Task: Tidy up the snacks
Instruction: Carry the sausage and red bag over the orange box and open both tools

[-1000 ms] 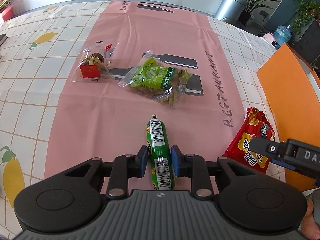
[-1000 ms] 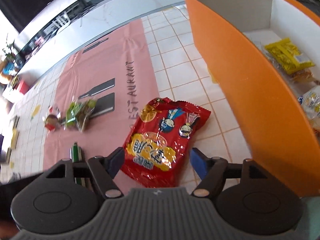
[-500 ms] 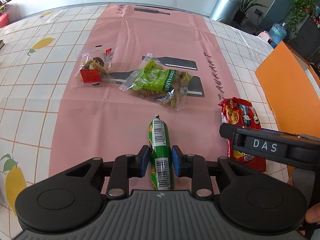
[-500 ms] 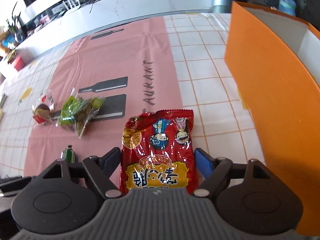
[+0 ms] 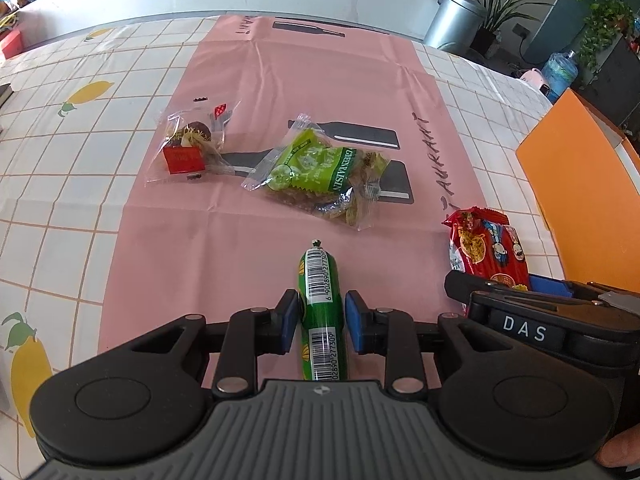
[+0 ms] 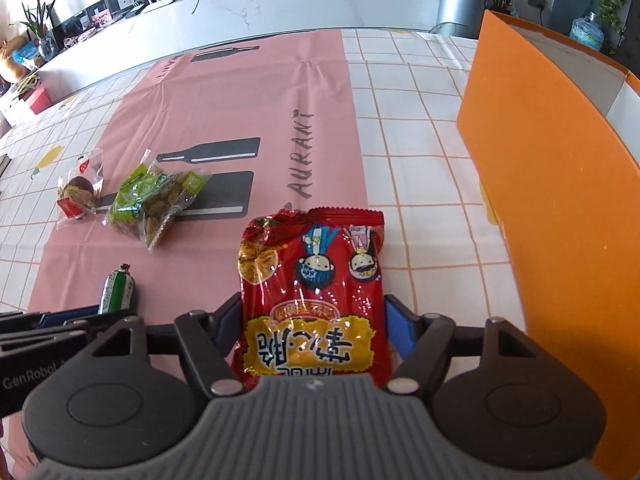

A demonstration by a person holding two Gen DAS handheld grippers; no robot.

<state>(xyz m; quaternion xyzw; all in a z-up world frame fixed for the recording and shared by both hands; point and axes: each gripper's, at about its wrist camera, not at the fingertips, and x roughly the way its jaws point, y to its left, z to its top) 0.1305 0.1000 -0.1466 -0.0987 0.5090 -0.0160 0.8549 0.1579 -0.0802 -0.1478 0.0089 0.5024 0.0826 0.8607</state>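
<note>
Loosening off green sausage [image 5: 320, 280], left gripper [image 5: 322, 316]; right gripper [image 6: 314, 318] narrowing, unclamped, astride red packet [image 6: 312, 264], half-hidden in left view.

Both wrist views are bright and evenly lit, like daylight. Shadows under the snack packets are short and soft. The red snack packet [image 6: 312, 300] and the green raisin bag [image 5: 320, 178] carry small glints on their film. Fisheye bending curves the bench [image 5: 80, 184] and the far white counter [image 6: 280, 4] strongly toward the edges. Focus is sharp throughout, without motion blur.
</note>
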